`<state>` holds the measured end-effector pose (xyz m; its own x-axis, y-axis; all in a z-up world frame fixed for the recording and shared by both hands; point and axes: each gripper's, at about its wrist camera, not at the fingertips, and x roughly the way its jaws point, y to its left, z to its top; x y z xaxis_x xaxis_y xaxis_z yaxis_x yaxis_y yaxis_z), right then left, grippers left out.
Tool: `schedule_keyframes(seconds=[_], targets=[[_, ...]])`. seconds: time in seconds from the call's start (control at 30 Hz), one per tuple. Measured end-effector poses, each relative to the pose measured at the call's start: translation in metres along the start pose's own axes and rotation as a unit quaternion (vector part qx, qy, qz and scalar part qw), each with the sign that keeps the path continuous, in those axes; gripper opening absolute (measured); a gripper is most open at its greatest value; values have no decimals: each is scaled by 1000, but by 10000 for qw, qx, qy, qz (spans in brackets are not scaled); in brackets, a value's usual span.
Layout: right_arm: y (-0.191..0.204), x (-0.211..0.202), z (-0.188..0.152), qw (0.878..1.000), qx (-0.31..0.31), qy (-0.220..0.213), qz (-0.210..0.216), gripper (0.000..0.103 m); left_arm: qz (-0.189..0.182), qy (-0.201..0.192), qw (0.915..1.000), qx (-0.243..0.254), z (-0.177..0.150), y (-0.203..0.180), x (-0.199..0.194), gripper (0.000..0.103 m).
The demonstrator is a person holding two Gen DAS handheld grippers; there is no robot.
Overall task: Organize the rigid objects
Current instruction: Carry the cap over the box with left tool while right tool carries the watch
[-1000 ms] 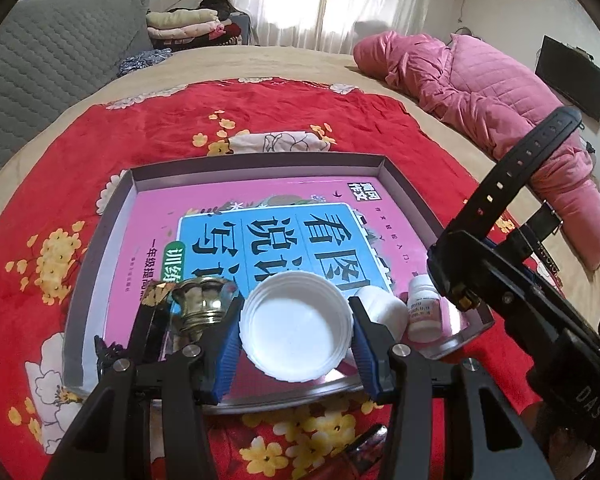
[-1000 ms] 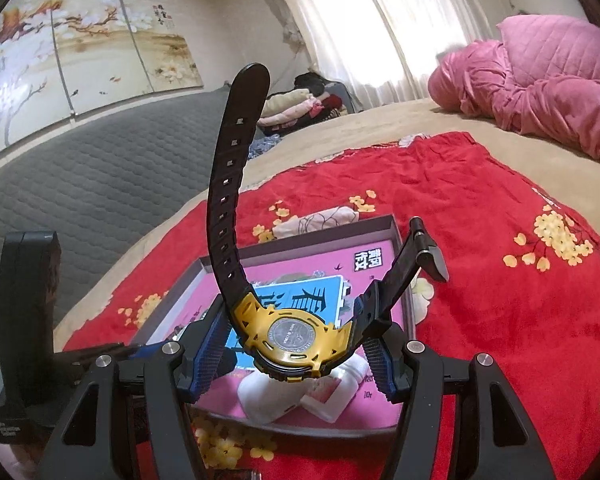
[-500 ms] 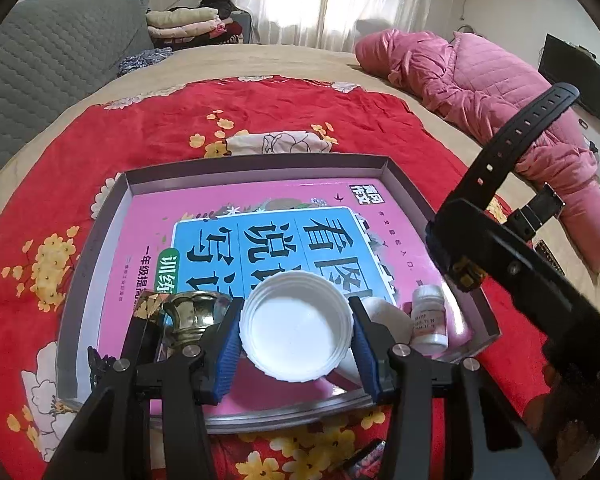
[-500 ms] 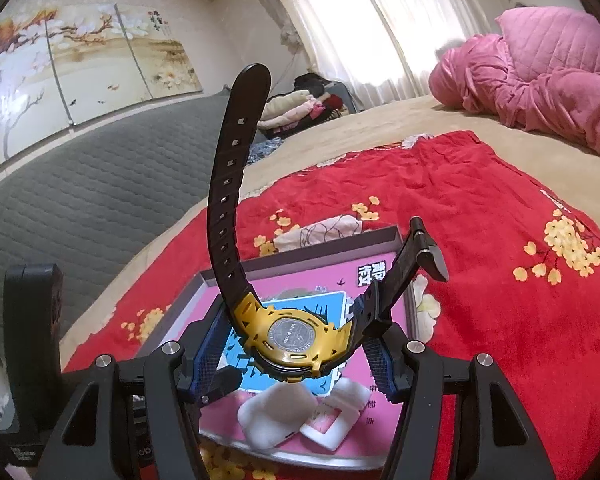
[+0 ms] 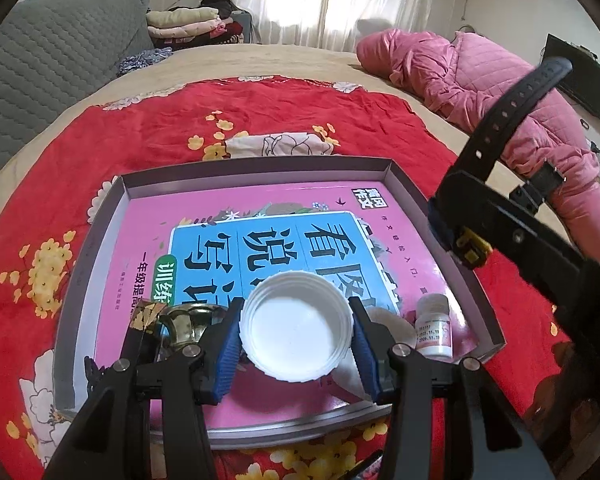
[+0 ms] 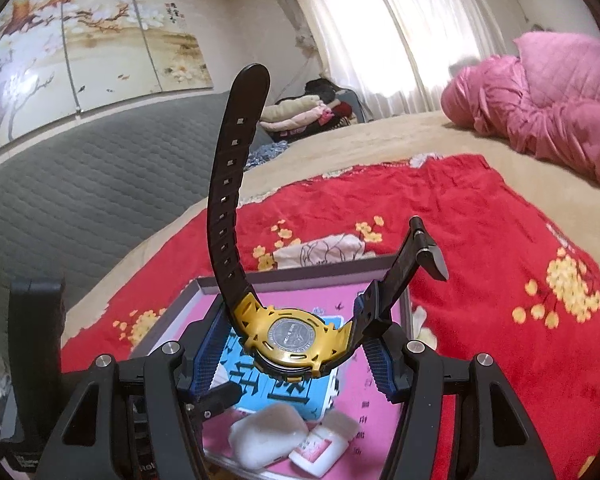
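Observation:
My left gripper (image 5: 296,344) is shut on a white round lid (image 5: 297,326), held above the near edge of a grey tray (image 5: 256,168). A pink and blue book (image 5: 260,240) lies flat in the tray. A small white pill bottle (image 5: 434,326), a white pad (image 5: 384,320) and a brass cup (image 5: 188,320) stand at the tray's near side. My right gripper (image 6: 290,354) is shut on a yellow watch (image 6: 290,340) with black straps, hovering over the tray's right edge (image 6: 406,300). The watch strap (image 5: 508,116) and right gripper show at the right of the left wrist view.
The tray rests on a red flowered cloth (image 5: 260,112) spread over a beige bed. A pink quilted coat (image 5: 480,80) lies at the far right. Folded clothes (image 5: 188,26) and a grey padded headboard (image 5: 40,64) are at the far left.
Both grippers have risen and drawn back a little from the tray, each keeping its hold. The right gripper with the watch now sits higher over the tray's right side.

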<state>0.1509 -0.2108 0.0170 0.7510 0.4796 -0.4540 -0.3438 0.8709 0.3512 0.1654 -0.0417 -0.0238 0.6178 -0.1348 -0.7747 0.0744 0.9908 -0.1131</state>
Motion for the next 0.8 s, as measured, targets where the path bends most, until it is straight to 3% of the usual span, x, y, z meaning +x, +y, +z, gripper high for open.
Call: schedule_keyframes(seconds=[0.43,0.8], targets=[[1,18,26,9992,-388,-6,-119,64,51,58,10000,33,5,0,5,49],[-6,47,15,9974,-420,541,-219,64,123,158,9997,100,7,-2,12,49]])
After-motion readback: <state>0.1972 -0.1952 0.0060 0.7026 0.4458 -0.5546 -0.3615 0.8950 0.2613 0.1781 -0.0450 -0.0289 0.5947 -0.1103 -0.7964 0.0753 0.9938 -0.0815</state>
